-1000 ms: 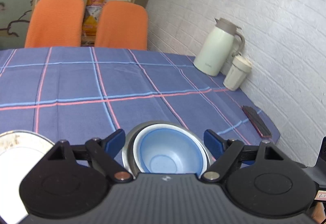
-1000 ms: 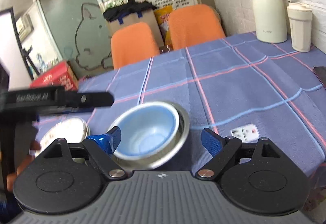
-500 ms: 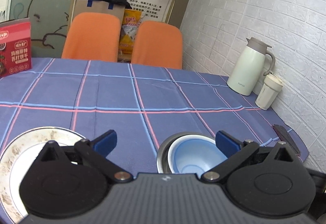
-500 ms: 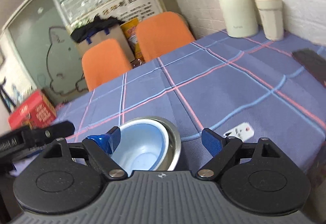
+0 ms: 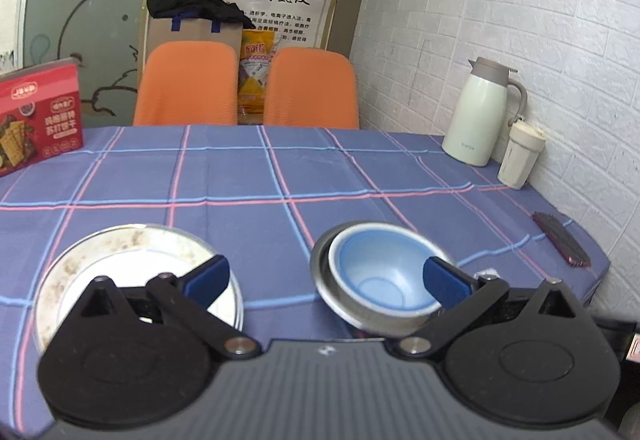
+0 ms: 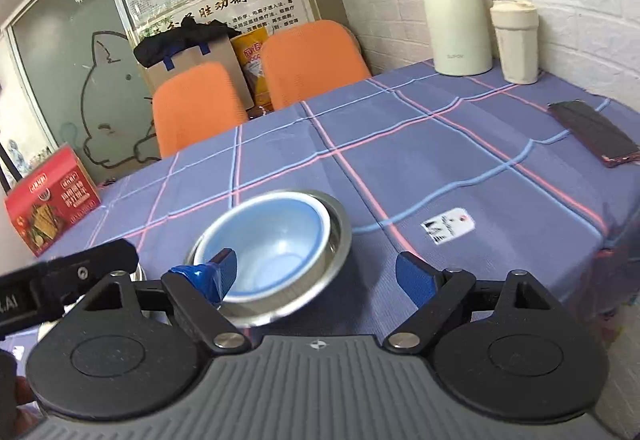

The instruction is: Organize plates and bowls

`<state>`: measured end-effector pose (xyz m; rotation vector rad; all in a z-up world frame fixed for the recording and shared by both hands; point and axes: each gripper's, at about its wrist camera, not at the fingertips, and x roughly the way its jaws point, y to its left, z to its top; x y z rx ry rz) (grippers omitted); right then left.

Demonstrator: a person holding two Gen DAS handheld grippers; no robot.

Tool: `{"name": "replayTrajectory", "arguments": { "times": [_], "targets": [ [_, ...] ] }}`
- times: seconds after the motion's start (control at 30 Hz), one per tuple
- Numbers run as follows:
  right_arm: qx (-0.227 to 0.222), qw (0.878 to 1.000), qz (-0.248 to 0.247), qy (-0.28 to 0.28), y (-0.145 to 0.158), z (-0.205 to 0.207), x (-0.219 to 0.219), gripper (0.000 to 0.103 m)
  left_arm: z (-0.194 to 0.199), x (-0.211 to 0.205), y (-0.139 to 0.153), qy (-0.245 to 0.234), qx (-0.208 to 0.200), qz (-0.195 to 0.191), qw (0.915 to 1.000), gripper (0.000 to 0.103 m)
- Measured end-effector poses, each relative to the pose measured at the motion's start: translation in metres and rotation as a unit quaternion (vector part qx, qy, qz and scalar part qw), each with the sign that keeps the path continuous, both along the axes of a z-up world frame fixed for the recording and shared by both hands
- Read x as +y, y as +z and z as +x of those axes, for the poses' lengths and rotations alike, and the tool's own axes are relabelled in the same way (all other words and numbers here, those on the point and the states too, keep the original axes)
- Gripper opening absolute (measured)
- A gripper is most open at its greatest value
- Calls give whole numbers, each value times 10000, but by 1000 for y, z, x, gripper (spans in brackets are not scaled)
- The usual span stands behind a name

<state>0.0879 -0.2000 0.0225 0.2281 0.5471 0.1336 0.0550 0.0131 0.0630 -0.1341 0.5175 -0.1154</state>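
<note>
The left gripper (image 5: 325, 278) has its fingers spread wide and grips nothing; one blue pad hangs over the plate (image 5: 80, 260), the other over the rim of the blue bowl (image 5: 376, 272). The right gripper (image 6: 322, 272) is likewise wide open and empty, its left pad just at the near rim of the blue bowl (image 6: 264, 240), though whether it touches the rim I cannot tell.

The blue bowl sits nested in the steel bowl (image 5: 324, 280) near the front edge of the tabletop (image 5: 280, 176), toward its right side, so the bowls look already stacked. The speckled white plate lies just beside them to the left, alone; it seems to be what is left to place.

The tabletop wears a blue plaid cloth. At the far right corner stand a cream thermos jug (image 5: 480, 116) and a tumbler (image 5: 520, 156); a dark phone (image 6: 592, 132) lies along the right edge, and a red biscuit box (image 5: 38, 116) at the far left. Two orange chairs (image 5: 188, 84) back onto a postered wall; white brick runs on the right.
</note>
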Motion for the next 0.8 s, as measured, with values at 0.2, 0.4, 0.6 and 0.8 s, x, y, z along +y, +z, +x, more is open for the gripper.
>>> {"name": "replayTrajectory", "arguments": {
  "times": [0.2, 0.4, 0.6, 0.8],
  "targets": [
    [-16, 9999, -96, -89, -15, -34, -1, 74, -44, -2, -20, 135, 99, 313, 9994, 103],
    [73, 9996, -269, -82, -30, -69, 1, 74, -82, -2, -44, 341, 252, 552, 9976, 103],
    [-108, 9988, -477, 101, -34, -108, 8, 74, -119, 3, -49, 587, 130, 651, 9961, 103],
    [-420, 9968, -655, 159, -28, -132, 16, 74, -149, -3, -40, 639, -213, 861, 9940, 103]
  ]
}}
